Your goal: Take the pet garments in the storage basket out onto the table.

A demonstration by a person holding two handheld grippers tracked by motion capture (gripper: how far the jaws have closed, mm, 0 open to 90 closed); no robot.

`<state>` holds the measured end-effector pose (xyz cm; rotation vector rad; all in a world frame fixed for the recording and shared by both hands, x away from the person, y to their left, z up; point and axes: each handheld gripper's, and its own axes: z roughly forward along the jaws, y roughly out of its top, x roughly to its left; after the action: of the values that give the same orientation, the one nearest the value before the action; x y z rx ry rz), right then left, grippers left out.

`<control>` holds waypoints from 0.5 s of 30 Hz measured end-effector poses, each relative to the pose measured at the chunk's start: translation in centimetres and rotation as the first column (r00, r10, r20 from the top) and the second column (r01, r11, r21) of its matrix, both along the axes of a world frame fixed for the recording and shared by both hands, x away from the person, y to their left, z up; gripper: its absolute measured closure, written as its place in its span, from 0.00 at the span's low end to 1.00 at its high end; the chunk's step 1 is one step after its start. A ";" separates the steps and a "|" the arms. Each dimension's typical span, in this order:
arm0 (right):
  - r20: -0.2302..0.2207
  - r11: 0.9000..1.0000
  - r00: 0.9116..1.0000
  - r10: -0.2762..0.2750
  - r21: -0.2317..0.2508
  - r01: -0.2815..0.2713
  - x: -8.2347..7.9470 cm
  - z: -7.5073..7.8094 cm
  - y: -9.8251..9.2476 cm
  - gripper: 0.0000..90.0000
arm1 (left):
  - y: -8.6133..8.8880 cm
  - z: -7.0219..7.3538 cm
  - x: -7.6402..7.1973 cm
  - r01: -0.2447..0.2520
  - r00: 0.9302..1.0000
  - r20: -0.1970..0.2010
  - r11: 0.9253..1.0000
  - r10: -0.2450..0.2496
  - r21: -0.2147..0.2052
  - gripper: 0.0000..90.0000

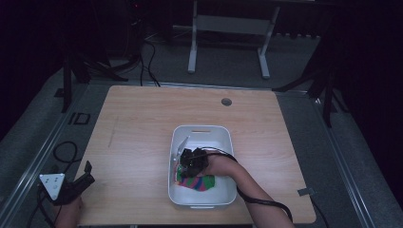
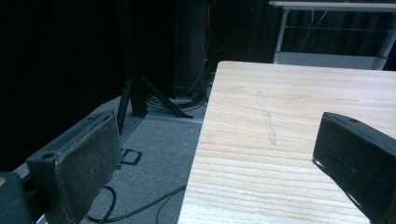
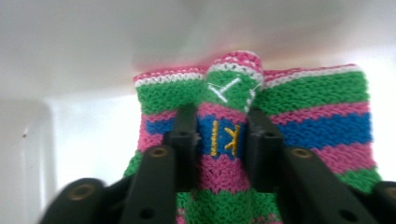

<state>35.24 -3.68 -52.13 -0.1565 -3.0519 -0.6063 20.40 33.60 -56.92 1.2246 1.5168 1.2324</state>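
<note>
Right gripper view gives me the clearest read: a knitted cloth striped in pink, green, blue and white (image 3: 322, 116) is bunched into a ridge, and my right gripper (image 3: 219, 135) has its two black jaws pinched narrow on that ridge, gripping it, with small yellow stitches showing between them. Pale tub wall rises behind the cloth.

From the high view, the cloth (image 1: 197, 182) lies on the floor of a white rectangular plastic tub (image 1: 227, 137), toward the tub's 7 o'clock corner. The right gripper (image 1: 186, 161) reaches in from 4 o'clock, my forearm crossing the rim.

That tub sits a little to 5 o'clock of the middle of a light wooden table (image 1: 138, 118).

My left gripper (image 1: 86, 175) rests at the table's 8 o'clock edge, well apart from the tub. Its jaws stand wide apart with nothing between them, seen over bare wood (image 2: 280, 116) in the left gripper view.
</note>
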 end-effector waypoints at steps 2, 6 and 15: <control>0.003 1.000 1.000 0.010 -0.004 -0.010 -0.1 0.1 -0.1 0.79 | 0.0 0.0 0.0 -0.002 1.000 0.001 1.000 0.002 -0.002 0.02; 0.012 1.000 1.000 0.004 0.013 -0.004 -0.1 1.2 -0.9 0.82 | 0.0 0.0 0.0 -0.002 1.000 0.001 1.000 0.002 -0.001 0.02; 0.031 0.995 0.999 -0.027 0.098 0.024 0.1 4.3 -2.7 0.82 | 0.0 0.0 0.0 -0.003 1.000 0.001 1.000 0.003 0.002 0.02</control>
<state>35.37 -6.43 -47.79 -0.1859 -3.0468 -0.7655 20.41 33.59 -56.92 1.2240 1.5176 1.2365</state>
